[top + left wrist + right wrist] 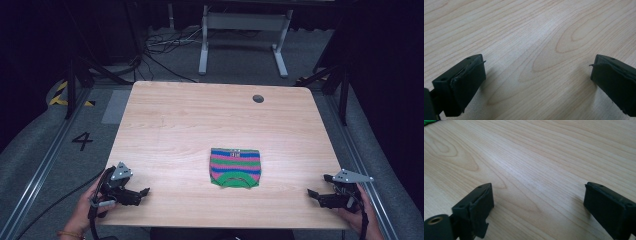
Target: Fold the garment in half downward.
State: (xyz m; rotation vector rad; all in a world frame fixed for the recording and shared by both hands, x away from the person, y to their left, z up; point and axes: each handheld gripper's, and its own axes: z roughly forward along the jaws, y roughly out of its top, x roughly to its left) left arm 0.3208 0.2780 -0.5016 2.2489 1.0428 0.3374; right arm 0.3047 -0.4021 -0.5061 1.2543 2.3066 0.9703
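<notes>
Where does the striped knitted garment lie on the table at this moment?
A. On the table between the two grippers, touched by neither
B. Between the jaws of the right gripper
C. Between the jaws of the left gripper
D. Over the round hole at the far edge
A: in the high view the striped garment lies flat on the table, apart from the left gripper and the right gripper, whose jaws stand open and empty.

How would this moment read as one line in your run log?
left gripper: open, near table corner | right gripper: open, near opposite corner | striped knit garment: folded, flat between them, untouched
</notes>
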